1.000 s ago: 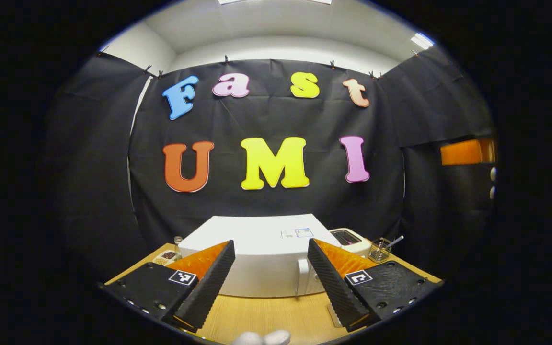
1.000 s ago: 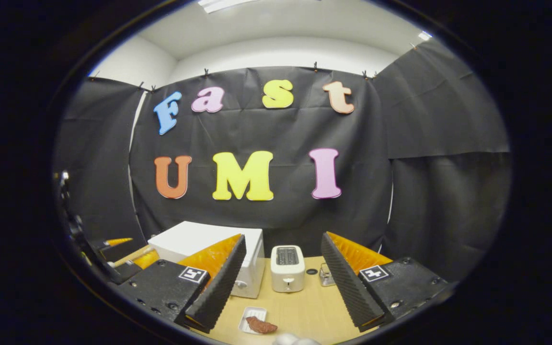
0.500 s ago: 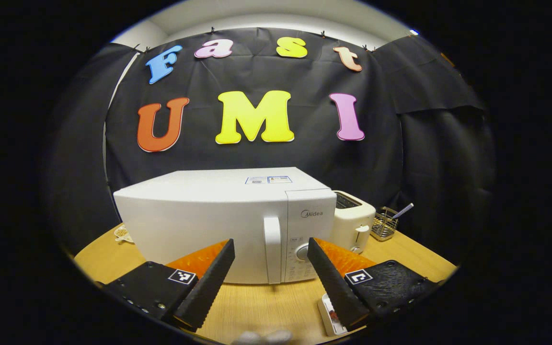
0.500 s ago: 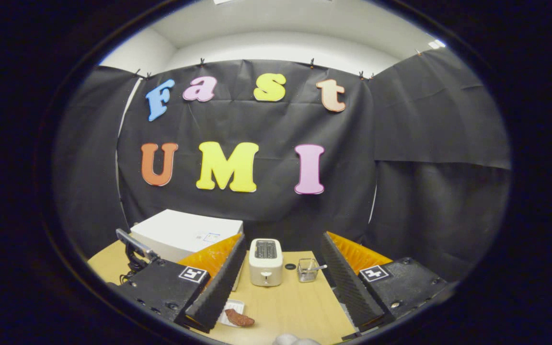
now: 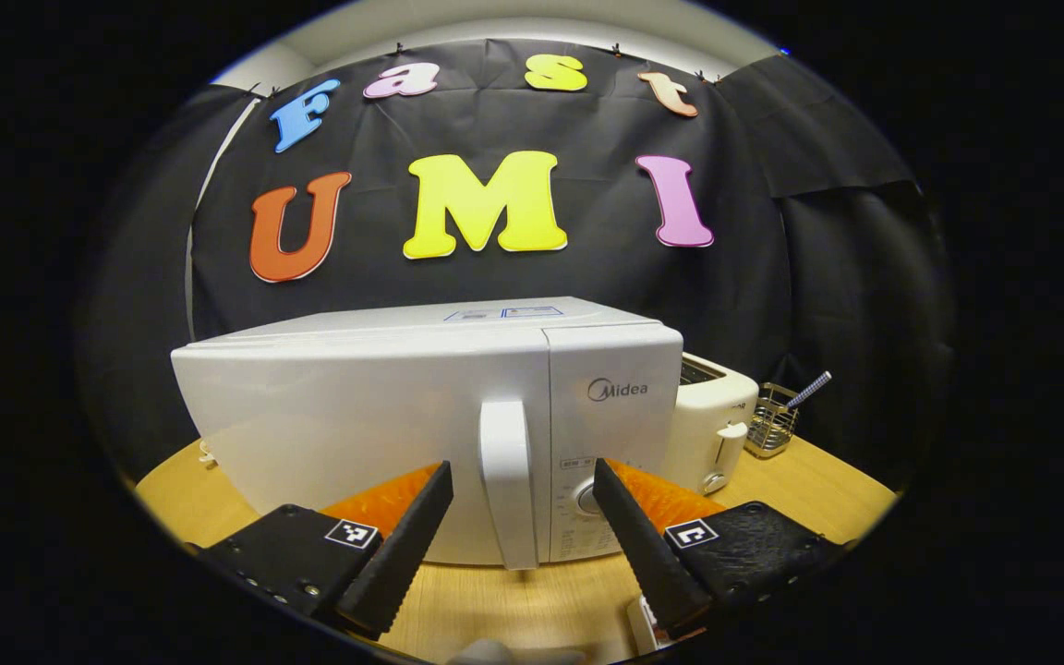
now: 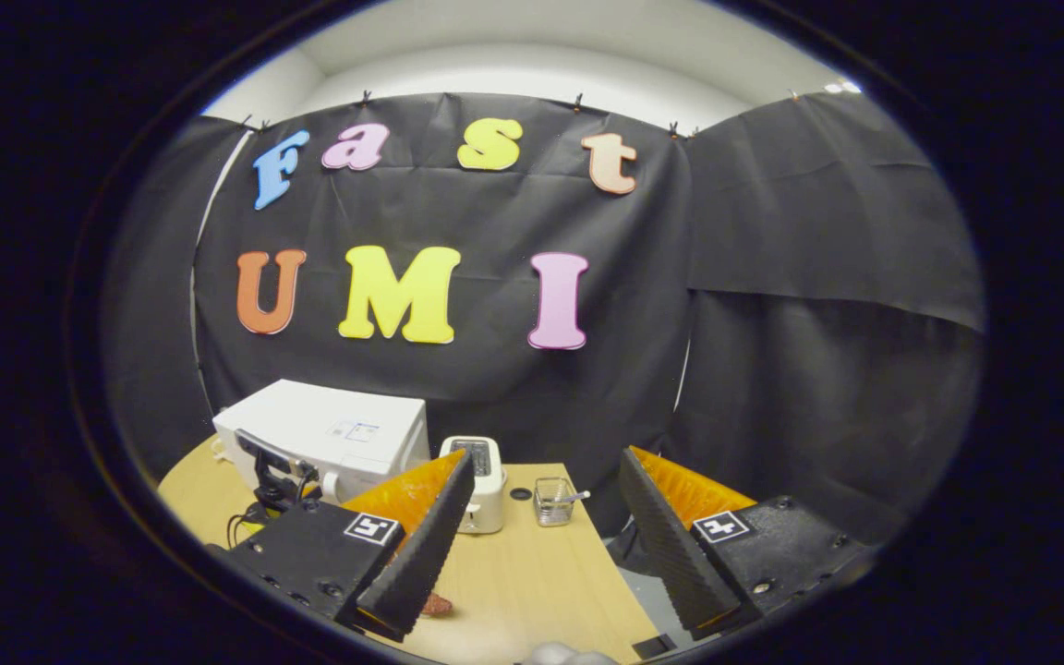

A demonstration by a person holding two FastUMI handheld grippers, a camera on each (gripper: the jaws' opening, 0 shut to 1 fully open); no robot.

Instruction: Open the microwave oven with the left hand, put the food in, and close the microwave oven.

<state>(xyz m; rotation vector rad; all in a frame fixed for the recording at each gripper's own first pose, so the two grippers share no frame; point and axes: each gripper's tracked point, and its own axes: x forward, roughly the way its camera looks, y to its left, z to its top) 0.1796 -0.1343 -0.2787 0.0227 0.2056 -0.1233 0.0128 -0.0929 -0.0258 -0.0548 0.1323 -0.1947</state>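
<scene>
Right, step in hand: getting hold of the door handle [image 5: 506, 480] of the white microwave oven [image 5: 421, 416] with the left gripper [image 5: 518, 531]; I judge the task barely begun, since the door is shut.
Left gripper: its two fingers stand wide apart, holding nothing, with the upright handle framed in the gap between them, a little left of centre.
Contact: none that I can see; the fingers look near the door but short of the handle.
Right gripper [image 6: 541, 545]: fingers also apart and empty, held off to the right over the wooden table [image 6: 541, 563], well away from the oven.
Food: a reddish-brown piece [image 6: 436, 605] lies on the table just behind the right gripper's left finger, mostly hidden by it; a white tray edge [image 5: 640, 621] peeks out at the left gripper's right finger.
Neighbours: a white toaster [image 5: 712, 420] sits just beside the oven's control side, with a small wire basket [image 5: 769, 422] beyond it.
How to do it well: I'd ease straight in until both fingers pass the handle's sides, then close on its middle, not the bottom end.
Pull: probably along an arc toward the hinge on the oven's left, not straight back.
Risk: a hard tug may drag the whole oven across the table.
</scene>
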